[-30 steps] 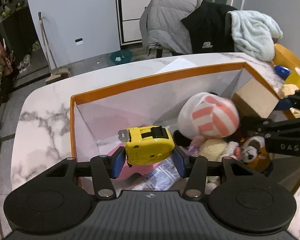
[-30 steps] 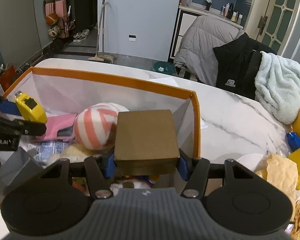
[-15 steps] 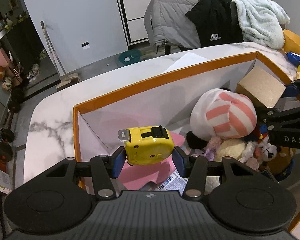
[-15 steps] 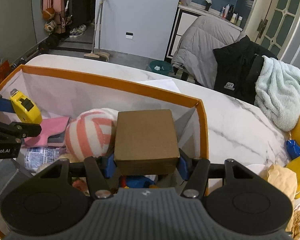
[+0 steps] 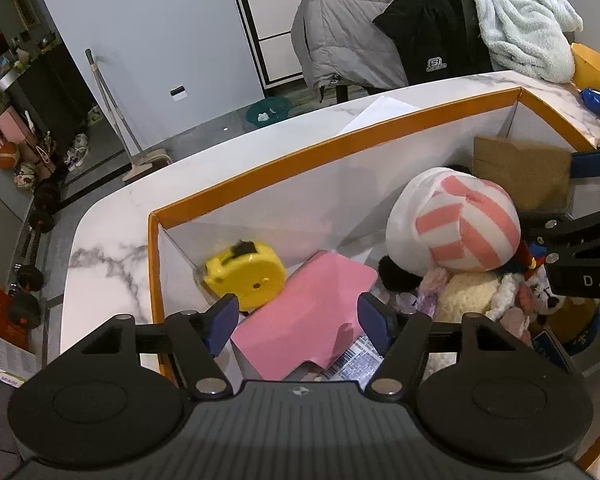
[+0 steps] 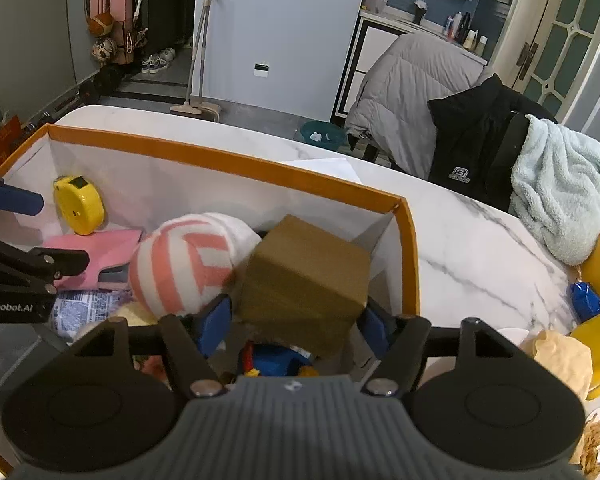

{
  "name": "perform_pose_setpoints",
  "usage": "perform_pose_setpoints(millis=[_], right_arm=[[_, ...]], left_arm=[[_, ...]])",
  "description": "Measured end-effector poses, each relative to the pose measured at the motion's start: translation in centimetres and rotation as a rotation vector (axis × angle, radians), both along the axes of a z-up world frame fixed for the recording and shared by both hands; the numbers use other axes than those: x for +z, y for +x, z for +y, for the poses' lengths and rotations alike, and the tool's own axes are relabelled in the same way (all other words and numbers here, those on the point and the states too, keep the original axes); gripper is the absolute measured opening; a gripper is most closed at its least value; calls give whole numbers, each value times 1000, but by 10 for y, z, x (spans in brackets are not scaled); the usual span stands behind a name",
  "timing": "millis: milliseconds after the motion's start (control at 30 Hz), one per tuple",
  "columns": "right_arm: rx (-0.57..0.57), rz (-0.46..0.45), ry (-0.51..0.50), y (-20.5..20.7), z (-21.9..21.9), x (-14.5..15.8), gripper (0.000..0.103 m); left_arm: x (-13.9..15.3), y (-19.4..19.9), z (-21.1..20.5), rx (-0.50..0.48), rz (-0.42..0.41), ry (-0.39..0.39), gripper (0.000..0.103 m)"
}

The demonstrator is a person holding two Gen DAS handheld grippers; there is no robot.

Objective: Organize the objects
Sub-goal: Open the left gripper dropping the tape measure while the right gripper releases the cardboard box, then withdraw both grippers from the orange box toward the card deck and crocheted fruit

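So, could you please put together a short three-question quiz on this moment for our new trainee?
1. True or false: the yellow tape measure is clamped between the left gripper's pads.
2. Which thing lies directly beside the tape measure in the orange-rimmed box? A) pink folder B) grey jacket C) broom
3. Fill in: the brown cardboard box sits tilted between the right gripper's opening jaws, next to the pink-and-white striped ______.

Key:
1. False; it lies loose in the box corner, and the jaws are opening with nothing between them.
2. A
3. Plush toy
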State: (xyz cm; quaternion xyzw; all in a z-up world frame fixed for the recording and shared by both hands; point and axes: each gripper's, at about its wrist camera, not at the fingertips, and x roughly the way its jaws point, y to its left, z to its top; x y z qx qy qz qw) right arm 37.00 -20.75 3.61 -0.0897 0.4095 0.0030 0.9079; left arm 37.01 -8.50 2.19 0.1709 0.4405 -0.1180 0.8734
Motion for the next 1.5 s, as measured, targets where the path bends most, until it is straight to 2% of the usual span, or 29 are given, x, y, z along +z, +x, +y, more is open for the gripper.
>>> perform_pose_setpoints(millis=[433, 500, 567, 833, 1233, 1333, 1500], right_arm=[[3, -44, -2, -6, -1, 2, 76], [4, -53, -12, -8, 0, 3, 78], [4, -65, -29, -11, 1, 3, 84], [6, -73, -35, -27, 2, 15, 85], [9, -136, -18, -75, -3, 60, 85], [26, -164, -6, -94, -7, 68, 85], [72, -183, -4, -128, -16, 67, 86]], left_arm=[[5, -7, 2, -10, -21, 6, 82], [8, -9, 3, -12, -25, 4, 82], [13, -13, 5, -12, -35, 0, 82], [37, -26, 14, -8, -69, -4, 82], [75, -68, 20, -29, -131, 3, 82], [82, -85, 22, -43, -158, -22, 86], [79, -109, 24, -84, -149, -67, 86]])
